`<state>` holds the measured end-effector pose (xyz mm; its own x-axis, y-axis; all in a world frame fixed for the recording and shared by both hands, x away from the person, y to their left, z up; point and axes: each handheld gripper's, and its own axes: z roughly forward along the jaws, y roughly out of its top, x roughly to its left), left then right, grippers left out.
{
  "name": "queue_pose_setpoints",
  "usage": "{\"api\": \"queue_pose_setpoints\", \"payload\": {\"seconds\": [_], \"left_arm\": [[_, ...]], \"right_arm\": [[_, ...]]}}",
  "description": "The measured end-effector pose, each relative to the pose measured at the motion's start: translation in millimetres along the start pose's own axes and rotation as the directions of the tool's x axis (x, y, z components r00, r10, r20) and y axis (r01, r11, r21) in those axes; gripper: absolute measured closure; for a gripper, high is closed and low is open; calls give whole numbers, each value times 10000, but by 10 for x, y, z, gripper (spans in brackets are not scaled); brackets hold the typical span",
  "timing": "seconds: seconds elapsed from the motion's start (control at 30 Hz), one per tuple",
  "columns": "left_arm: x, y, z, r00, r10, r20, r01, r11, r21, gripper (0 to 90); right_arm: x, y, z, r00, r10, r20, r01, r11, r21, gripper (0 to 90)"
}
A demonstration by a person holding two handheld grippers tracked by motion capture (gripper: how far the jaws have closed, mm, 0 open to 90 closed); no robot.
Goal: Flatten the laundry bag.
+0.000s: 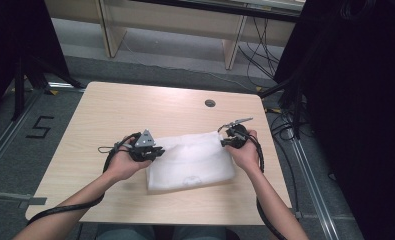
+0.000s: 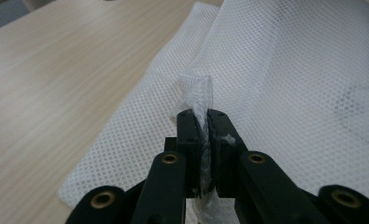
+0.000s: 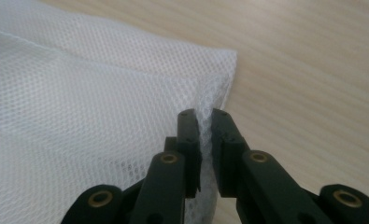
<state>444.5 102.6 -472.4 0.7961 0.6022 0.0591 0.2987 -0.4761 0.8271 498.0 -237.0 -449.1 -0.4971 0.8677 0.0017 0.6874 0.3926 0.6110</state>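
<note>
left claw [image 1: 154, 151]: black, grey three-cornered plate, black cable | right claw [image 1: 228, 140]: black, black cable | jaws: brass-coloured pivot screws | forearms bare

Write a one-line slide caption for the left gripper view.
Left gripper pinching a raised fold of the white mesh fabric lying on the wooden table.

You have a white mesh bag [image 1: 190, 160] lying flat on the desk [image 1: 135, 110], folded into a rough rectangle, its fine netting slightly see-through; your left tongs [image 2: 203, 122] pinch a raised fold of mesh at its left edge; your right tongs [image 3: 205, 122] clamp the netting at its far right corner [image 3: 226, 58], just beside bare wood.
</note>
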Motion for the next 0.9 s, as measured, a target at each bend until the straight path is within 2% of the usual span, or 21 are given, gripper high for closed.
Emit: {"api": "queue_pose_setpoints", "payload": {"seconds": [0.03,0.07,0.1,0.13,0.17,0.2,0.23,0.3,0.33,0.37,0.4,0.47,0.5,0.53,0.6,0.77,0.8,0.9], "left_arm": [[45,46,-13,9999,-118,-89,117,9999,-48,840],[75,74,-27,9999,-48,-163,48,10000,-27,840],[108,104,-31,9996,-160,-254,155,9997,-170,840],[150,144,-47,9995,-111,-299,104,9997,-212,840],[172,170,-53,9989,-177,-423,164,9994,-318,840],[217,210,-78,9988,-79,-493,68,9997,-228,840],[254,250,-91,9981,-184,-592,162,9991,-380,840],[299,302,-123,9967,-207,-789,172,9989,-446,840],[308,322,-133,9959,-368,-828,317,9976,-619,840],[318,336,-151,9957,-399,-836,337,9967,-735,840],[314,343,-172,9952,-529,-819,448,9942,-982,840],[302,327,-225,9953,-557,-799,468,9930,-1085,840],[293,312,-246,9952,-536,-816,443,9928,-1108,840],[271,276,-272,9956,-537,-763,444,9919,-1192,839],[226,203,-316,9964,-471,-710,382,9918,-1216,839],[75,13,-380,9977,-369,-575,301,9930,-1141,839],[55,-11,-386,9980,-346,-525,285,9931,-1136,839],[11,-58,-414,9987,-297,-402,251,9935,-1115,838]], "right_arm": [[3,23,-36,10000,-21,-37,20,9999,-151,837],[26,59,-107,10000,93,-31,-94,9999,-141,837],[27,70,-114,10000,15,-82,-18,9990,-453,837],[23,97,-166,9998,-186,-35,185,9994,-308,838],[13,126,-190,9991,-413,-51,410,9975,-578,838],[49,131,-206,10000,-23,-93,16,9977,-677,837],[27,162,-232,9991,-428,-64,422,9963,-748,837],[52,187,-280,9990,-441,-32,437,9956,-834,837],[62,200,-296,9985,-534,-88,523,9937,-996,837],[93,201,-320,9995,-296,-144,282,9952,-934,836],[87,199,-330,9982,-601,-78,588,9916,-1151,836],[124,170,-382,9981,-602,-158,577,9905,-1251,831],[148,151,-419,9985,-449,-304,409,9916,-1224,829],[149,122,-422,9974,-663,-297,614,9881,-1412,828],[201,25,-481,9962,-744,-453,675,9880,-1387,822],[298,-266,-561,9855,-1596,-581,1500,9782,-1433,827],[324,-318,-576,9837,-1667,-674,1569,9789,-1312,827],[373,-435,-639,9797,-1903,-638,1792,9725,-1485,825]]}}
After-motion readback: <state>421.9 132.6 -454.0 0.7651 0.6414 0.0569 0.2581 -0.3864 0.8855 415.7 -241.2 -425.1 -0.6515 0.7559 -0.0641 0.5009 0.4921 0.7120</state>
